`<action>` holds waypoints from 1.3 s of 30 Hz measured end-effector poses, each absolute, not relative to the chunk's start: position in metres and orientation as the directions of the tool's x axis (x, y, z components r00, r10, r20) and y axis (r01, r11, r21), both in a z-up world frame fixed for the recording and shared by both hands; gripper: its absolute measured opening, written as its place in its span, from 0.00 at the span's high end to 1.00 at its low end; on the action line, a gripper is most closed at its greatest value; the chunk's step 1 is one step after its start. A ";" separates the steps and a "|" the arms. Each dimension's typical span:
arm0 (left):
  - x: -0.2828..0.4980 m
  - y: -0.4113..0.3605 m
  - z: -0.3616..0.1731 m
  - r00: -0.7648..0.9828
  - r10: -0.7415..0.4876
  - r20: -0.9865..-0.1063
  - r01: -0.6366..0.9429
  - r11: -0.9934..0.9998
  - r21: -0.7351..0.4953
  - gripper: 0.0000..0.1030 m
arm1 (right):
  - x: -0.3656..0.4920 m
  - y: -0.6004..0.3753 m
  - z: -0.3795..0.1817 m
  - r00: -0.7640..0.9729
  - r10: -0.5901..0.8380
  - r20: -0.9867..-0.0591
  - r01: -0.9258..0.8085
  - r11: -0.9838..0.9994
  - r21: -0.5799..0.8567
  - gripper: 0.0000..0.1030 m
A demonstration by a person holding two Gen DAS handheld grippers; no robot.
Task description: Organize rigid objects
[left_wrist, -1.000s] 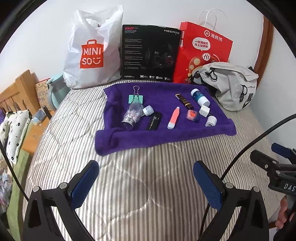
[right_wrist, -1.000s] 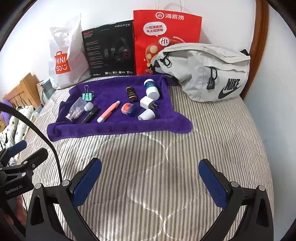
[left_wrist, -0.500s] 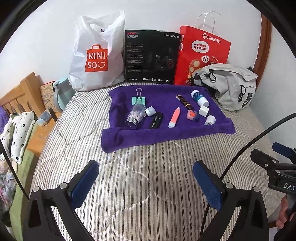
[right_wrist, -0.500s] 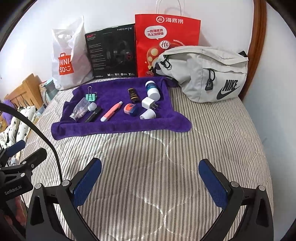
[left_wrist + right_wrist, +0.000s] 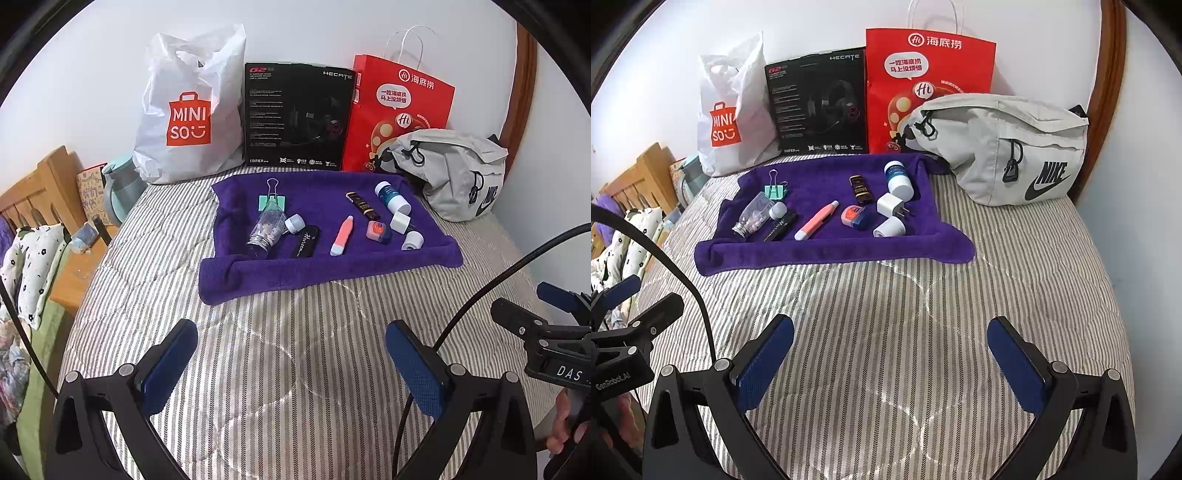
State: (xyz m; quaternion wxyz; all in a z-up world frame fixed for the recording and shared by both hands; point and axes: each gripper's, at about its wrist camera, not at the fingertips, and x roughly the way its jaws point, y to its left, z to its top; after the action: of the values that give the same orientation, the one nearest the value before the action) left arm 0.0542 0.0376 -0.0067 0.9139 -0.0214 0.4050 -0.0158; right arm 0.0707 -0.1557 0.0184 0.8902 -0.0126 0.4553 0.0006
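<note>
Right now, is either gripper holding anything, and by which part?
Nothing is held. Left gripper and right gripper are both open over the striped bedcover.

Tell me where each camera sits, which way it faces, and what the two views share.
Left wrist: sits on the left gripper, low over the striped bed, facing the purple towel and wall; the right gripper and a hand show at right.
Right wrist: sits on the right gripper, facing the same way, further right; the left gripper shows at left.
Shared: towel with its small items, the bags, black box, grey pouch.
</note>
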 end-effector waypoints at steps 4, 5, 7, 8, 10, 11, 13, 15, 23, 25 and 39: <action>0.054 0.037 -0.006 0.673 -0.043 -0.738 0.012 0.999 -0.048 0.00 | 0.070 -0.156 0.018 0.586 -0.016 -0.810 -0.009 1.000 -0.027 0.00; 0.054 0.036 -0.006 0.673 -0.042 -0.739 0.012 0.999 -0.046 0.00 | 0.070 -0.157 0.018 0.586 -0.016 -0.810 -0.009 1.000 -0.027 0.00; 0.053 0.035 -0.006 0.673 -0.041 -0.738 0.008 0.999 -0.048 0.00 | 0.069 -0.157 0.018 0.586 -0.016 -0.810 -0.009 1.000 -0.027 0.00; 0.053 0.034 -0.006 0.673 -0.039 -0.738 0.007 0.999 -0.046 0.00 | 0.069 -0.157 0.018 0.587 -0.017 -0.810 -0.009 1.000 -0.028 0.00; 0.052 0.035 -0.005 0.676 -0.040 -0.736 0.010 0.999 -0.045 0.00 | 0.068 -0.157 0.019 0.589 -0.015 -0.808 -0.009 1.000 -0.025 0.00; 0.052 0.036 -0.004 0.677 -0.043 -0.735 0.013 0.999 -0.047 0.00 | 0.069 -0.157 0.019 0.589 -0.013 -0.808 -0.010 1.000 -0.024 0.00; 0.052 0.037 -0.004 0.677 -0.043 -0.735 0.015 0.999 -0.044 0.00 | 0.068 -0.158 0.019 0.588 -0.008 -0.809 -0.012 1.000 -0.019 0.00; 0.052 0.037 -0.004 0.676 -0.044 -0.735 0.018 0.999 -0.043 0.00 | 0.068 -0.159 0.019 0.588 -0.009 -0.809 -0.010 1.000 -0.018 0.00; 0.050 0.040 -0.002 0.678 -0.045 -0.734 0.022 0.999 -0.040 0.00 | 0.068 -0.159 0.018 0.586 -0.012 -0.810 -0.011 1.000 -0.023 0.00; 0.051 0.040 -0.003 0.675 -0.056 -0.736 0.032 0.998 -0.046 0.00 | 0.068 -0.159 0.019 0.588 -0.012 -0.809 -0.011 1.000 -0.023 0.00; 0.051 0.039 -0.004 0.670 -0.061 -0.740 0.044 0.998 -0.042 0.00 | 0.066 -0.162 0.018 0.589 -0.011 -0.808 -0.007 1.000 -0.018 0.00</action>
State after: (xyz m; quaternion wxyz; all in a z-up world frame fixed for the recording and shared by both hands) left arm 0.0512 0.0390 -0.0042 0.9138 -0.0101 0.4051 -0.0288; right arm 0.0663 -0.1621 0.0181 0.8912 -0.0096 0.4534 -0.0010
